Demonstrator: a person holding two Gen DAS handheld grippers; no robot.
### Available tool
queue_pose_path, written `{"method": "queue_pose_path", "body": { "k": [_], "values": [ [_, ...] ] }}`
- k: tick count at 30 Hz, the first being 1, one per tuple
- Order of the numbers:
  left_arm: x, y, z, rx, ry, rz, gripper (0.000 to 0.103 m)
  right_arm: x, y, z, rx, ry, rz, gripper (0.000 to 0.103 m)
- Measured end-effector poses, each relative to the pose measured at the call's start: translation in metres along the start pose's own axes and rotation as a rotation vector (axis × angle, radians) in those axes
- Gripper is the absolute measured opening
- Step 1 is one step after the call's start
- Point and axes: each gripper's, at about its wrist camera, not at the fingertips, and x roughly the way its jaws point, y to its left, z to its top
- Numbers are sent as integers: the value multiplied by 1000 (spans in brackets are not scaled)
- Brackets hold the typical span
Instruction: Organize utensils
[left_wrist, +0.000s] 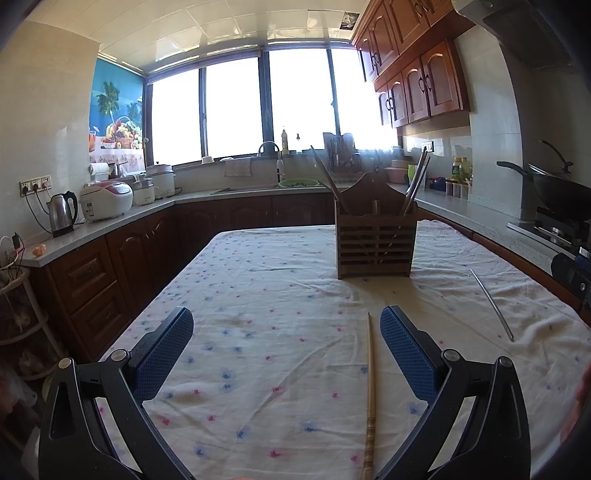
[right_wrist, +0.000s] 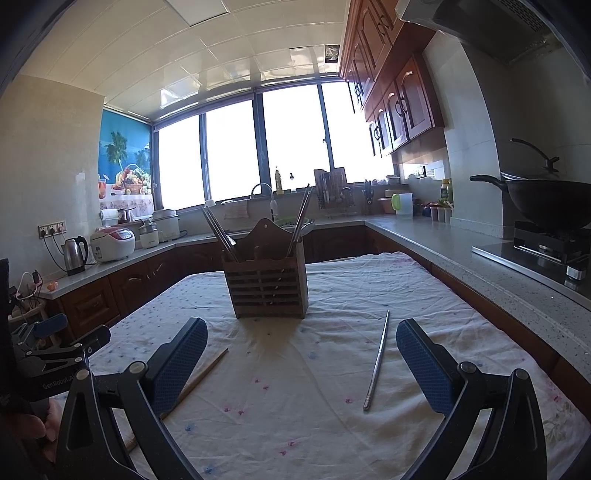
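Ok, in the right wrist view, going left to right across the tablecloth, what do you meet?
Left tongs at the edge → wooden chopstick lying flat → wooden utensil holder standing with chopsticks in it → metal chopstick lying flat, near the right finger of the right tongs.

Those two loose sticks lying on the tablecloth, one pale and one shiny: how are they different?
The wooden chopstick is pale and matte with a ridged end; the metal chopstick is silvery and smooth. The wooden one lies ahead of the left gripper, the metal one ahead of the right gripper. Both lie flat on the tablecloth, outside the wooden holder.
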Motion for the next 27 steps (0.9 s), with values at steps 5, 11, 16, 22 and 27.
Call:
{"method": "queue_pose_path", "body": {
  "k": [5,11,16,22,27],
  "values": [
    [1,-1,0,1,5,-2,103,1,0,0,2,3,1,103],
    [3,-1,4,-2,13,-13,103,1,0,0,2,3,0,103],
    [1,1,8,-6,13,-30,103,5,0,1,2,8,-8,103],
    [5,3,11,-14,32,-55,103,11,1,-1,5,34,-18,103],
    [11,3,11,-14,55,-73,103,17,2,-1,8,58,-15,103]
  ]
}}
